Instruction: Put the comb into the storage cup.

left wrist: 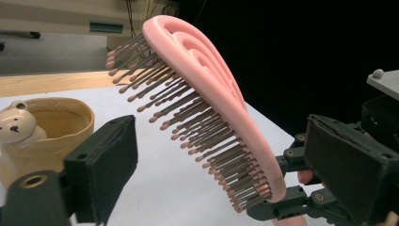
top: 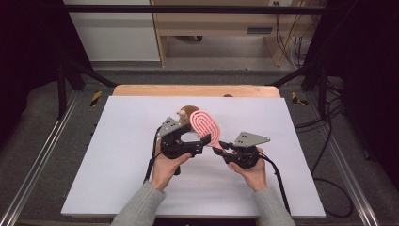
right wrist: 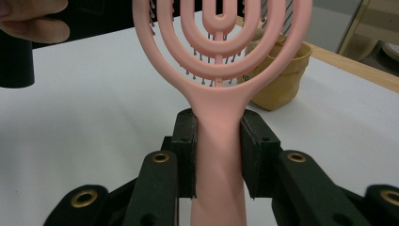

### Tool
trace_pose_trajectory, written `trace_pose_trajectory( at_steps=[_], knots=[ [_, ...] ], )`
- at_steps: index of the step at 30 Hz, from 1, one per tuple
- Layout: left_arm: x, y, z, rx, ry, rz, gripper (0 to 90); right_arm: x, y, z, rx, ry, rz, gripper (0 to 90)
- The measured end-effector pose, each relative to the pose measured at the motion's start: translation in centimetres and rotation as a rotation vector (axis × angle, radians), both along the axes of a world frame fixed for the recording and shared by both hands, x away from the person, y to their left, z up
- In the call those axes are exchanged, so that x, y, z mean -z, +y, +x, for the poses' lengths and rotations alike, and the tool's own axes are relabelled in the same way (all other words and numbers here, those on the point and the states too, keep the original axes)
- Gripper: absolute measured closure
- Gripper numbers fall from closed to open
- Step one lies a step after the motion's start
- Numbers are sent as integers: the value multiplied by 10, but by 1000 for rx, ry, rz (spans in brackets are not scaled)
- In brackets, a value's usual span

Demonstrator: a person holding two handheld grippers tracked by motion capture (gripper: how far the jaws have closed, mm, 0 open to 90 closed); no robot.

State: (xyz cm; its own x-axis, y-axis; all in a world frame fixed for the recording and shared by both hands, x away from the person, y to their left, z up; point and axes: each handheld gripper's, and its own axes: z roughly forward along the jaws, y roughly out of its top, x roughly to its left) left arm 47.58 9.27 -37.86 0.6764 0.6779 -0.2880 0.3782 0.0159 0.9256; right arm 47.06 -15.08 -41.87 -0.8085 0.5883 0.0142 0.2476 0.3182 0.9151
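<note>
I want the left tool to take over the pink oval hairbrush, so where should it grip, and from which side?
Probably grip the pink oval hairbrush across the head's thin side rims, coming from the bristle side where the left tool sits open. The handle is clamped in the right tool; bristles give no firm surface.

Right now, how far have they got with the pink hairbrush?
Done: the pink hairbrush is off the table, its handle clamped in the right gripper. In hand: the left gripper sits open with the bristles between its jaws, touching nothing. Left: probably a grip on the brush head and a place to set it down, maybe the tan bear cup beside it, though that's a guess.
</note>
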Motion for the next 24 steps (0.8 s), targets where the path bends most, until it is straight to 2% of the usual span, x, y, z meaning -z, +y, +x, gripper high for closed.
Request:
trace_pose_trajectory(
  at_steps=[8,13,17,18,24],
  knots=[
    [0,-3,0,7,-4,-7,271,0,0,0,-5,-4,0,702],
    [0,-5,0,12,1,-9,335,-1,1,-1,-13,-7,4,703],
    [0,-4,0,-1,7,-16,420,-1,1,-1,-13,-11,8,702],
    [0,-2,1,-3,15,-28,433,-1,1,-1,-14,-13,10,702],
    [0,-3,0,-14,21,-35,450,-1,2,-2,-13,-17,8,703]
  ],
)
